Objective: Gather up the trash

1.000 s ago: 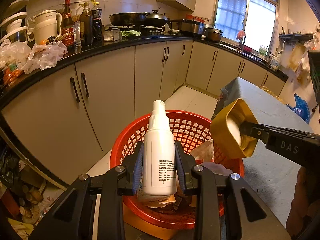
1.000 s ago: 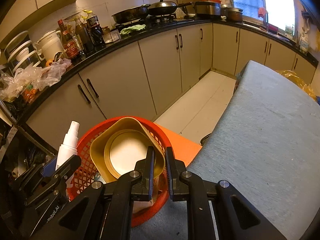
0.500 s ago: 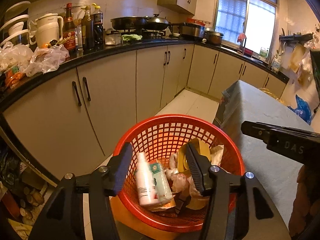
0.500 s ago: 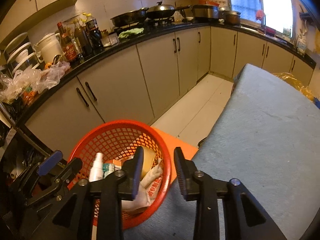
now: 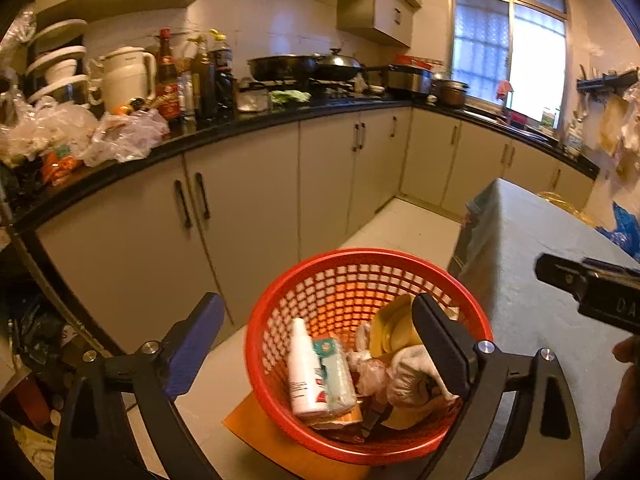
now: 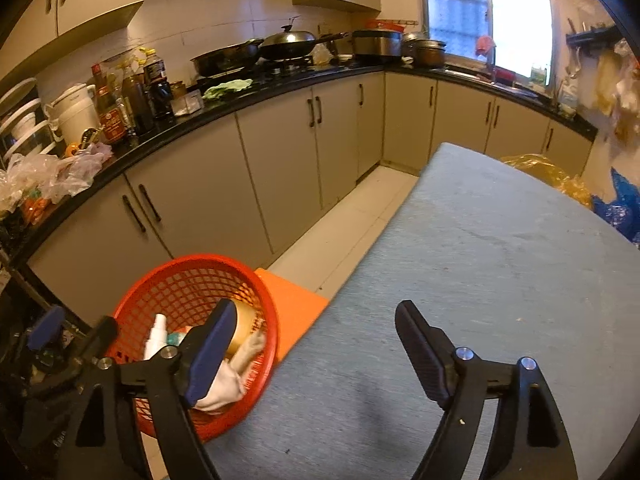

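Hovering over the basket [image 5: 472, 312], the left gripper [image 5: 316, 340] is opening, nothing between its fingers. Right gripper [image 6: 312, 344] is opening too, empty, nearer the bare table [image 6: 500, 240].

The basket [image 5: 362, 268] stands on a low stool [image 6: 294, 312] on the floor, just left of the tabletop [image 6: 500, 272]; in it a spray bottle [image 5: 304, 372] lies beside a carton [image 5: 334, 376], crumpled wrappers to their right; cabinets [image 5: 240, 232] run behind, the kettle [image 5: 126, 76], bottles [image 5: 168, 76] and pans [image 5: 284, 66] on the worktop above.
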`<state>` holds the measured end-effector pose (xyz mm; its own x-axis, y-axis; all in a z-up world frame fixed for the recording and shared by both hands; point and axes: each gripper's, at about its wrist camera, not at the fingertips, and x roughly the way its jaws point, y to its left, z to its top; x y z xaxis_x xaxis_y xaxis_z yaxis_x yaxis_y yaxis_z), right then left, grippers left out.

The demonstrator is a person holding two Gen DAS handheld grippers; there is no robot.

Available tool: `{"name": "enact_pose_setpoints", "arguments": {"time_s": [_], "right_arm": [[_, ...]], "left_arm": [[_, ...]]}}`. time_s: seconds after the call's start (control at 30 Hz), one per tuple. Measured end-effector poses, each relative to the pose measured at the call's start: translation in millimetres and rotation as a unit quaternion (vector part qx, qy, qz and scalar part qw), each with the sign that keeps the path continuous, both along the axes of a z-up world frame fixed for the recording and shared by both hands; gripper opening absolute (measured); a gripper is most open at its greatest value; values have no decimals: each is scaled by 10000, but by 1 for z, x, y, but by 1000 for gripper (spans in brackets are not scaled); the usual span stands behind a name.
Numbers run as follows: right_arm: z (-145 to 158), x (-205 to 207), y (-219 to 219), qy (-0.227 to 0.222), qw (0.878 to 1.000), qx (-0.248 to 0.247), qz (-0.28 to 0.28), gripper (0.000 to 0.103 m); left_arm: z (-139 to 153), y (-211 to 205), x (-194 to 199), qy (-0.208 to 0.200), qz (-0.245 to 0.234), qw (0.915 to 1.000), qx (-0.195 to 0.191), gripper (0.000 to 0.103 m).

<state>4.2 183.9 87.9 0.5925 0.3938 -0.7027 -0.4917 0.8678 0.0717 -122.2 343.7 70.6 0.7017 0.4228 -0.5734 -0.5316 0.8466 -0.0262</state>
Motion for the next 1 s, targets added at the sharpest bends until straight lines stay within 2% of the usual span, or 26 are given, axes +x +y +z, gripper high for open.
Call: {"name": "enact_pose_setpoints", "arguments": {"time_s": [0.2,0.3,0.43,0.57,0.7,0.87,1.0], "right_arm": [[-1,-9,-13,-150,9994,-237,-186,89],[5,-22,-24,-408,9984,-315,-245,92],[15,-49,-50,-833,9952,-348,-369,96],[20,-73,-77,-1132,9917,-405,-465,99],[19,-100,-107,-1275,9895,-350,-581,101],[15,-131,-133,-1357,9880,-206,-712,103],[13,-142,-143,-1397,9871,-206,-748,103]], "left_arm": [[11,-8,-13,-25,399,9983,433,96],[19,-14,-26,-129,591,9963,617,102],[26,-30,-43,-216,722,9928,928,103],[26,-49,-61,-280,574,9928,1015,103],[20,-66,-76,-457,447,9952,746,103],[16,-92,-73,-342,508,9899,1281,103],[20,-105,-71,-382,313,9911,1235,103]]}}
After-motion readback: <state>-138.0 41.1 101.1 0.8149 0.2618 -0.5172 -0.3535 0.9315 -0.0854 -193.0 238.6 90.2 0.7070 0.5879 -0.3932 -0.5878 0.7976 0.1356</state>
